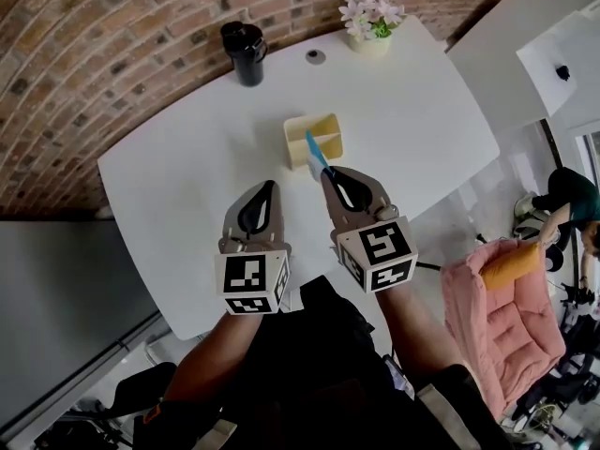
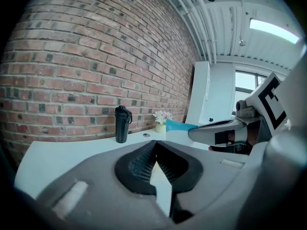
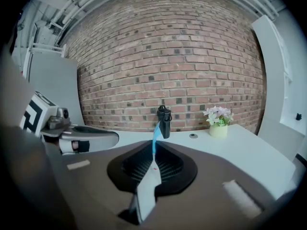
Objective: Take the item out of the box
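1. White tabletop (image 1: 187,186), smooth and matte, with rounded corners. It butts against a curved red brick wall (image 1: 94,54) at 12 o'clock.
2. Pale glossy floor around the tabletop. At 4 o'clock there is a pink quilted cushion (image 1: 502,317) with an orange pillow (image 1: 511,265) on it. A person is partly in frame at 3 o'clock.
3. Box (image 1: 314,139) sits mid-tabletop. It is cream, open-topped and rectangular, with thin walls and an inner divider.
4. From the box, a black cylindrical bottle (image 1: 246,54) with a lid stands upright at 11 o'clock. A round grommet (image 1: 315,56) is set in the tabletop at 12 o'clock. A small cream pot of pale pink flowers (image 1: 371,26) is at 1 o'clock.
5. Right tongs (image 1: 330,172) are clamped tight on the flat packet (image 1: 317,155). The packet is thin and sheet-like, with a white body, and its blue end sticks out past the tips.
6. Packet position: in the head view the blue tip overlaps the box's 6 o'clock wall. The left gripper view shows the packet in the air, off the tabletop.
7. Left tongs (image 1: 270,186) are closed tip to tip with nothing between them. They sit at 9 o'clock of the right tongs, close by but apart.
8. The tong pads are black and ribbed in grey shells. Each gripper carries a marker cube.
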